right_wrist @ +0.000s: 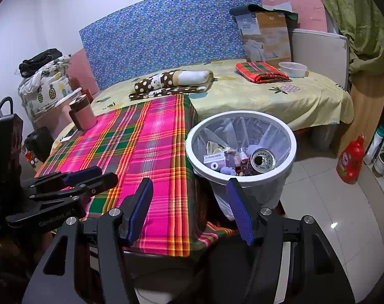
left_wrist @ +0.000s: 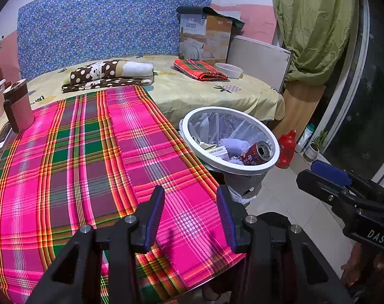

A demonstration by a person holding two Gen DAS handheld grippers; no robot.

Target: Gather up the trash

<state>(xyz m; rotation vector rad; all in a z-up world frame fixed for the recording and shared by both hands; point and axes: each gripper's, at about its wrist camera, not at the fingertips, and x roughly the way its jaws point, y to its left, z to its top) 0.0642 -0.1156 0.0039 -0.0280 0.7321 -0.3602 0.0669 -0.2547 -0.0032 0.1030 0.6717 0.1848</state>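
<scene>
Left wrist view: looks obliquely down along its fingers over the plaid-covered counter (left_wrist: 95, 157), close above it. Right wrist view: same heading, from farther right, facing the waste bin (right_wrist: 240, 149). Both share counter, bin and bed (left_wrist: 197, 86) beyond.

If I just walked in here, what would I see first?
Probably the bright pink plaid cloth spread over the table in the middle. Right beside it stands a white trash bin with a clear liner, and a red drink can lies inside among other rubbish. Behind both is a bed with a yellow sheet and a blue dotted headboard.
</scene>
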